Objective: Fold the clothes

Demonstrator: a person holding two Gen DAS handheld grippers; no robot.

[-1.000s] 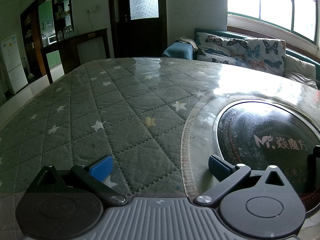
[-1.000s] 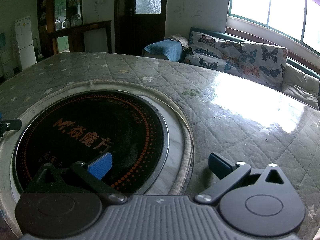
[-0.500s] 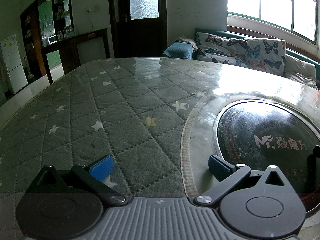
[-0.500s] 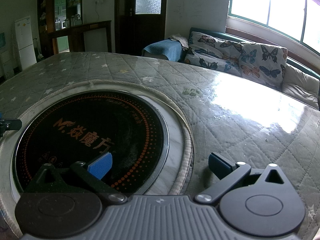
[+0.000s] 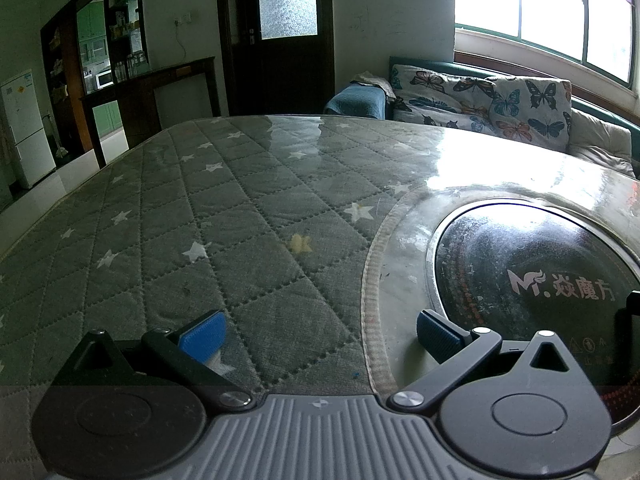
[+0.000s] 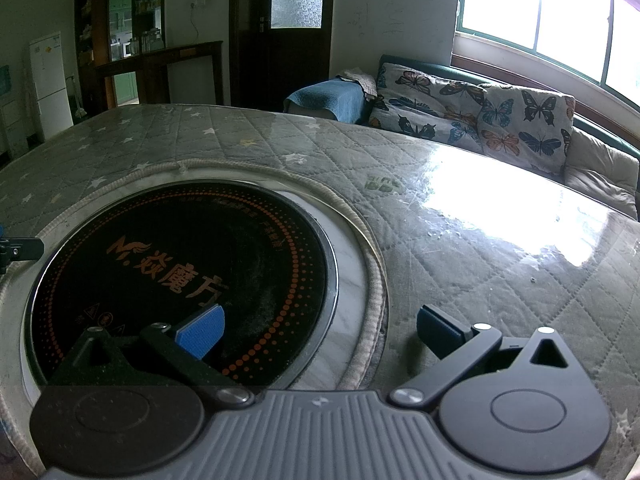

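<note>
L gripper [image 5: 318, 330] held spread wide, nothing gripped, over quilted star-print table cover [image 5: 224, 216]. R gripper [image 6: 318, 330] likewise spread and empty, above black round cooktop [image 6: 180, 276]. Clothes not seen in either view.

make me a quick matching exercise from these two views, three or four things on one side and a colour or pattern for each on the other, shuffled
Things:
1. round cooktop
2. table cover
3. sofa cushions
4. fridge

Looks:
A. butterfly print
B. white
C. black with orange dots and lettering
D. grey-green quilted with stars

Pairs: 1-C, 2-D, 3-A, 4-B
</note>
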